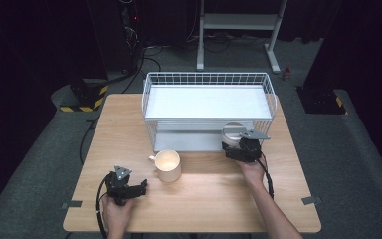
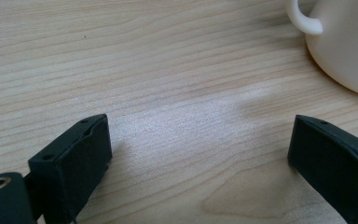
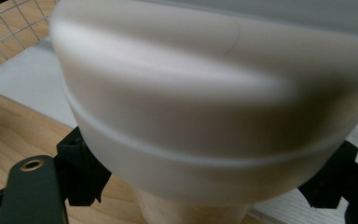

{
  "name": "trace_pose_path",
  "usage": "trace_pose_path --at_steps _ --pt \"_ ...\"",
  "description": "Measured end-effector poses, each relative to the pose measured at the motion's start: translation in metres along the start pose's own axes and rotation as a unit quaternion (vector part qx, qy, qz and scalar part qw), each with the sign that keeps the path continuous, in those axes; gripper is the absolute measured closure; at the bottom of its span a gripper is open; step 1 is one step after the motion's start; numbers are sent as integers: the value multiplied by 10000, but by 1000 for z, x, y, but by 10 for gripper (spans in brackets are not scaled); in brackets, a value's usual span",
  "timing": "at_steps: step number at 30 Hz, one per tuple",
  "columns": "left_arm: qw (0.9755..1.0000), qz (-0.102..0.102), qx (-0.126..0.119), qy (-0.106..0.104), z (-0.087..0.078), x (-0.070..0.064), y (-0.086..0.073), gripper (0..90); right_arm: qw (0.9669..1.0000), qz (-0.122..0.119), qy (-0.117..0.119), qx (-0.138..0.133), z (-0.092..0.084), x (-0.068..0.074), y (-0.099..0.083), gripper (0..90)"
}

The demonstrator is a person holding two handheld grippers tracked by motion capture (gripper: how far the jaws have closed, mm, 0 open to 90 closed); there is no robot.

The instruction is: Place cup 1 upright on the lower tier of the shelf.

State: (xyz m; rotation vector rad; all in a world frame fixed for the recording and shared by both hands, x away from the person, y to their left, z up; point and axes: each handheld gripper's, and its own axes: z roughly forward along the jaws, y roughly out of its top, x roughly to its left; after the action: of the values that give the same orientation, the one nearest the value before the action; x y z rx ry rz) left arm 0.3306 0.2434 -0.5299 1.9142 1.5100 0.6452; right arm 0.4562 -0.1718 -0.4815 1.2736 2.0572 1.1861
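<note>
Your right tool [image 1: 237, 141] is clamped on a smooth white bowl [image 3: 214, 107], jaws on either side of it, held at the front of the white wire rack [image 1: 151, 99]. Your left tool [image 2: 200, 154] rests on the wood-grain tabletop [image 2: 144, 70], jaws apart with bare wood between them. A cream ceramic mug [image 1: 167, 165] stands just beside it.

place: lab — recording rig | signs: dark curtains, hazard-taped stand bases [image 1: 82, 99], floor cables [image 1: 144, 62], metal frame [image 1: 238, 22] — lone wooden worktop [image 1: 204, 199]
</note>
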Motion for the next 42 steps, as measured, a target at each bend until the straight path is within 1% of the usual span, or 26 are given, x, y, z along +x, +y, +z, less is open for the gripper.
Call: trace_pose_path --at_steps 1,3,4,9,10,11,12,13,16,18,19,21,28,29,32,34,35,39,40,42 --pt "10000 -3 -2 -1 0 0 0 63 10000 -49 -26 11 1 0 1 182" --pt "10000 0 0 -2 0 0 0 63 10000 -49 -39 7 1 1 1 182" --pt "10000 -5 -13 10 0 0 0 64 9999 -100 -69 -3 3 1 2 182" --pt "10000 0 -7 2 0 0 0 66 9999 -88 -73 -41 6 0 3 182" --pt "10000 5 -7 -1 0 0 0 66 9999 -74 -79 -58 7 -1 3 182" --pt "10000 8 -7 0 0 0 0 67 9999 -4 -69 -88 8 -3 3 182" --pt "10000 2 -12 4 0 0 0 67 9999 -4 -69 -88 8 -3 3 182" --pt "10000 9 0 -9 0 0 0 67 9999 83 -87 -109 8 -4 3 182" --pt "10000 10 -8 -5 0 0 0 68 9999 66 -103 -117 8 -6 3 181" --pt "10000 10 -19 7 0 0 0 70 9999 90 -111 -57 9 -8 5 180" --pt "10000 5 -17 5 0 0 0 70 9999 84 -113 -20 9 -7 5 180" --pt "10000 8 -15 0 0 0 0 70 10000 -27 -88 14 8 -7 6 179" --pt "10000 10 -15 -6 0 0 0 71 10000 -8 -43 22 7 -9 5 177" --pt "10000 11 -9 -12 0 0 0 72 10000 -37 -38 52 6 -9 5 176" --pt "10000 3 -19 -1 0 -1 0 72 9999 -46 -55 76 6 -7 5 176" --pt "10000 4 -23 -11 0 0 0 73 9997 -178 -79 117 5 -5 5 177" --pt "10000 3 -22 -18 0 0 0 75 9997 -200 -80 127 5 -6 5 177" --pt "10000 4 -24 -16 0 0 0 77 9997 -175 -72 132 4 -6 4 179" --pt "10000 2 -26 -22 0 0 0 77 9996 -217 -110 113 5 -7 4 181" --pt "10000 3 -27 -30 0 0 0 79 9997 -194 -146 80 6 -8 4 181"
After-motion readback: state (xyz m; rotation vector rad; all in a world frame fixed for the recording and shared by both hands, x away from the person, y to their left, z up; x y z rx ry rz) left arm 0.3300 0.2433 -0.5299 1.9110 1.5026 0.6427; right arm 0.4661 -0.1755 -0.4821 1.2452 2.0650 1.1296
